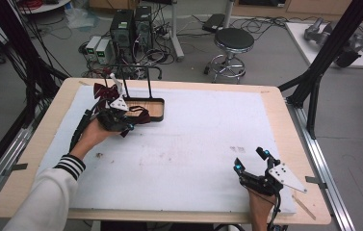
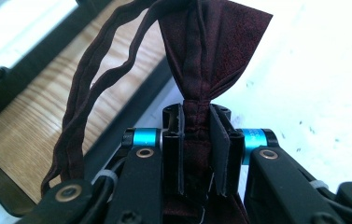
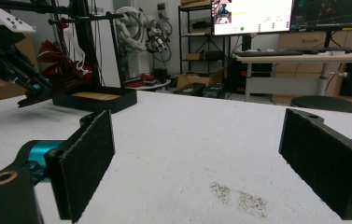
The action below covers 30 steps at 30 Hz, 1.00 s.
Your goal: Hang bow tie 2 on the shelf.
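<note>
High view: left gripper (image 1: 121,126) holds dark maroon fabric bow tie (image 1: 138,115) beside black-framed wooden tray (image 1: 156,109), probably for hanging.

Left gripper view: jaws clamp the knot.

Right gripper view: right gripper (image 3: 201,158) gapes idle over white foam mat (image 3: 201,135).

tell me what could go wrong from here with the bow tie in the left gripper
The left gripper pinches the dark red bow tie only at its narrow centre knot, so the fabric could slip out if tugged. Its strap hangs in loose loops over the wooden-bottomed tray and might snag on the tray's rim or the black stand rising from it. The right gripper rests open far across the table, too far to help quickly.
</note>
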Each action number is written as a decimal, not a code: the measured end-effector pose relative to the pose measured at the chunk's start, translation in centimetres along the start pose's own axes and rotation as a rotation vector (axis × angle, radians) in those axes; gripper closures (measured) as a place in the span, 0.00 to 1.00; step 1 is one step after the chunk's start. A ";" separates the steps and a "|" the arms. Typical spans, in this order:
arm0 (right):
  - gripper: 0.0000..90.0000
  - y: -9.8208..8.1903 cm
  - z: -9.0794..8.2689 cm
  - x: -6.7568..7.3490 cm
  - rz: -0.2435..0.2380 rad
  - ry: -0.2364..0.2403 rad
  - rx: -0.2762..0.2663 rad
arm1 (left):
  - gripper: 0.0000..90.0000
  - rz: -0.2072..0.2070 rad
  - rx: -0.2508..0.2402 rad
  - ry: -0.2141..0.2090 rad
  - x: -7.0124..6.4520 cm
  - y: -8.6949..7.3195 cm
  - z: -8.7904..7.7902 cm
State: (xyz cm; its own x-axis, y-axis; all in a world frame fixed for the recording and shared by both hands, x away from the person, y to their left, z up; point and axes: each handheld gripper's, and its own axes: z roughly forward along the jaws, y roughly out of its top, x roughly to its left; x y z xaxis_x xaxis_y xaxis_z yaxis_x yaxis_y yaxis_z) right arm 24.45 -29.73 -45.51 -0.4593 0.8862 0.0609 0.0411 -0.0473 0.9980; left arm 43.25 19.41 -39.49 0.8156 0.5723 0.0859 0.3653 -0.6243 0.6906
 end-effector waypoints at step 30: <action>0.11 0.0 0.0 0.0 -0.006 -0.003 0.001 | 0.84 -0.028 -0.269 0.040 0.2 0.3 -3.0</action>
State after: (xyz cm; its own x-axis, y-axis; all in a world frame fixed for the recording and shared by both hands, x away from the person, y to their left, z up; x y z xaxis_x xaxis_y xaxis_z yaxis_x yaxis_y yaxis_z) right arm 24.46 -29.70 -45.50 -0.4565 0.8880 0.0553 0.0390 -0.0421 0.9984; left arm 42.18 20.96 -37.10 0.7866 0.6111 0.0883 0.2509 -0.4470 0.8586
